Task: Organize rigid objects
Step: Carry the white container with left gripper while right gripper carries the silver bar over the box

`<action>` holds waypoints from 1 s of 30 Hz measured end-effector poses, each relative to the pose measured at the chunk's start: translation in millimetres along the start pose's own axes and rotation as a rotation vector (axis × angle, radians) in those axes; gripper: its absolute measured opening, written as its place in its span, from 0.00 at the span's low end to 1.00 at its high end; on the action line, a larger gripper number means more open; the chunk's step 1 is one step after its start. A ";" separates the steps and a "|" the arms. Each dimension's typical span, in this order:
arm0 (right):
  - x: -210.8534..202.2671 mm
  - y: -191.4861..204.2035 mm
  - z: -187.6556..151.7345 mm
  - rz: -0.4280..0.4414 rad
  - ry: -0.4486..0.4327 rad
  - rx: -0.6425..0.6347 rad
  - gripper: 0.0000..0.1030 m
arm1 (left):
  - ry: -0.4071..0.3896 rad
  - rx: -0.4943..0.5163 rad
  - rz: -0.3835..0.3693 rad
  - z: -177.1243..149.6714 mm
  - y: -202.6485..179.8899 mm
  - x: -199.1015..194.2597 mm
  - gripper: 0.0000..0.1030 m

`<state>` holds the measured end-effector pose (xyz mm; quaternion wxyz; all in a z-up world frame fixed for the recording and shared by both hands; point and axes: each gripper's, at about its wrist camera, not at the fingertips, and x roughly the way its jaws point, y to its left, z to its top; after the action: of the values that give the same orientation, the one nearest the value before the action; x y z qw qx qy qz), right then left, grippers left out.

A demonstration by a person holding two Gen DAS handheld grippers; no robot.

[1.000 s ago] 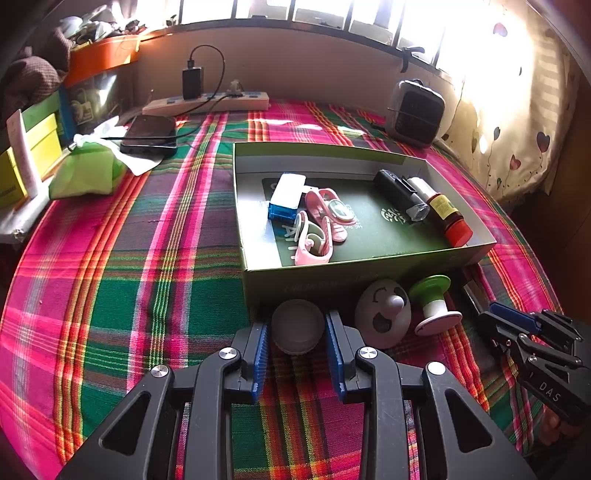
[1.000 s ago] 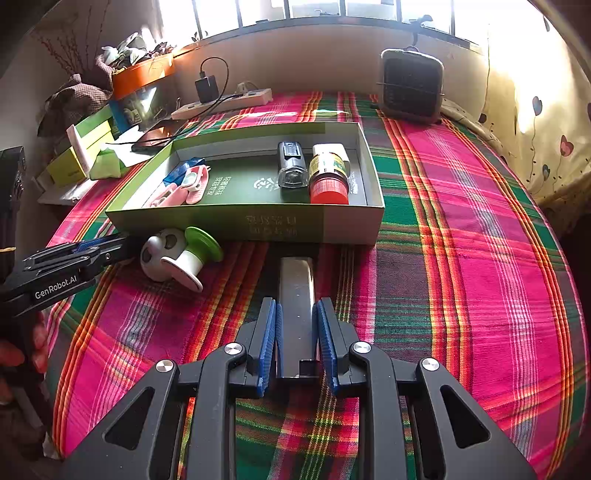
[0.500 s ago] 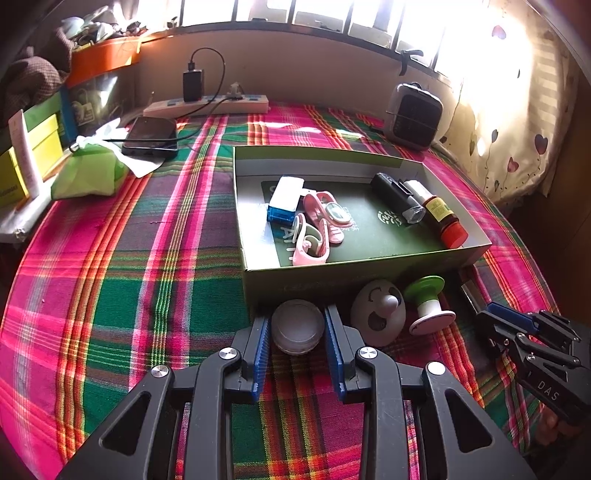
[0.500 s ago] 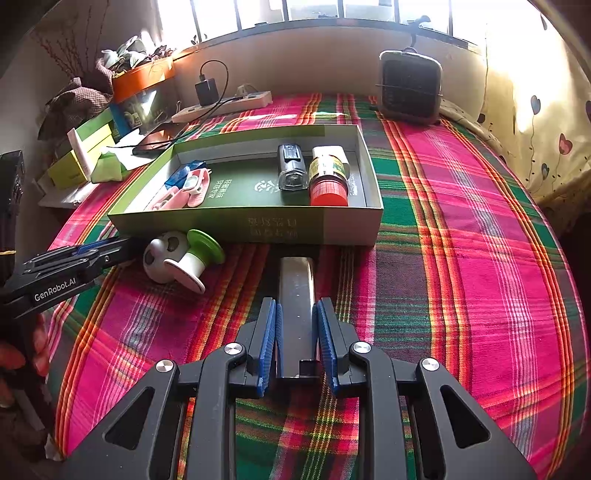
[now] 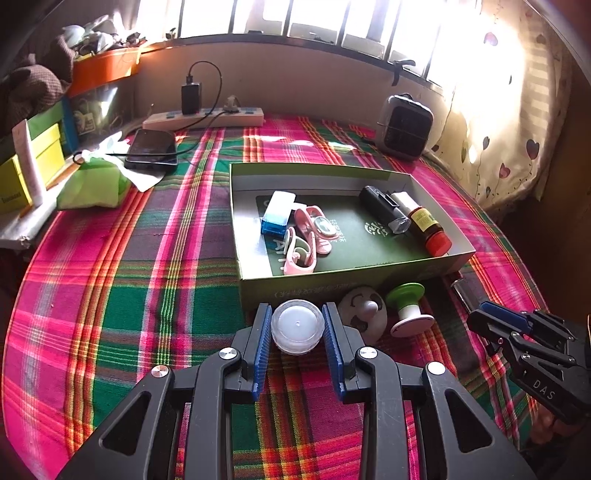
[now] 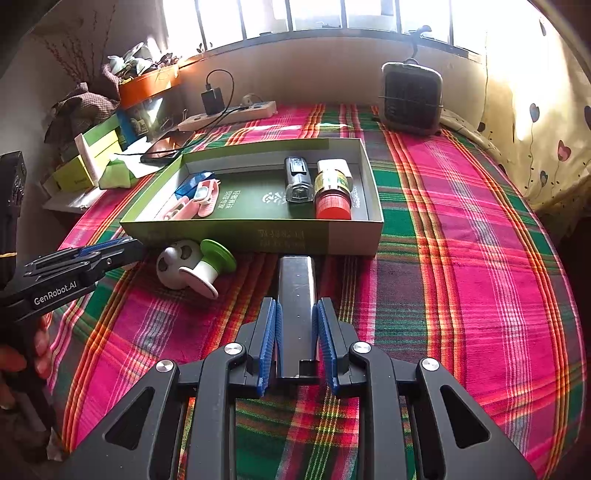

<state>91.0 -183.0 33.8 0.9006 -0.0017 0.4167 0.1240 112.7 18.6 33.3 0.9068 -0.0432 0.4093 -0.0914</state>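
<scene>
white jar (image 5: 297,326) btwn left gripper (image 5: 297,334) pads, gripped

Hard daylight is pouring through the window (image 5: 332,22), blowing out the curtain (image 5: 517,110) beside it, while fisheye bending and dark vignetting are warping both views' edges.
</scene>
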 end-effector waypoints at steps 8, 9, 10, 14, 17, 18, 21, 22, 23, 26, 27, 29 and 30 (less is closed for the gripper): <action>-8.0 3.3 5.6 0.012 -0.027 -0.010 0.24 | -0.023 -0.002 -0.009 8.1 0.8 -9.7 0.26; -9.0 3.9 6.6 0.013 -0.030 -0.010 0.24 | -0.024 -0.001 -0.009 9.0 0.8 -10.2 0.26; -9.8 4.3 7.6 0.016 -0.032 -0.011 0.24 | -0.026 0.000 -0.011 10.1 0.6 -10.7 0.26; -11.8 6.7 11.5 0.015 -0.037 -0.021 0.24 | -0.035 0.006 -0.015 15.5 -0.3 -13.2 0.26; -13.2 8.0 16.0 0.021 -0.044 -0.022 0.24 | -0.042 0.008 -0.017 21.6 0.5 -13.3 0.26; -13.5 8.3 17.7 0.023 -0.046 -0.023 0.24 | -0.042 0.007 -0.018 23.3 0.7 -12.7 0.26; -14.4 9.7 24.0 0.030 -0.055 -0.025 0.24 | -0.039 0.003 -0.027 28.2 2.1 -10.5 0.26; -14.7 10.1 26.2 0.033 -0.058 -0.027 0.24 | -0.040 0.002 -0.030 30.2 2.5 -10.0 0.26; -14.6 10.2 28.8 0.035 -0.061 -0.028 0.24 | -0.043 0.003 -0.030 32.5 2.7 -9.6 0.26; -13.0 9.8 36.6 0.038 -0.067 -0.030 0.24 | -0.046 0.002 -0.027 39.3 4.7 -6.7 0.26; -12.0 9.6 39.4 0.038 -0.066 -0.029 0.24 | -0.047 0.003 -0.025 41.8 5.2 -5.4 0.26; -9.5 8.7 44.2 0.043 -0.066 -0.026 0.24 | -0.050 0.005 -0.024 46.0 5.9 -4.2 0.26; -8.1 8.7 46.2 0.046 -0.065 -0.025 0.24 | -0.051 0.005 -0.025 48.4 6.6 -2.8 0.26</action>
<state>118.7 -171.5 70.9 0.9104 0.0005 0.3855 0.1500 148.0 25.8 66.4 0.9158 -0.0482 0.3853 -0.1025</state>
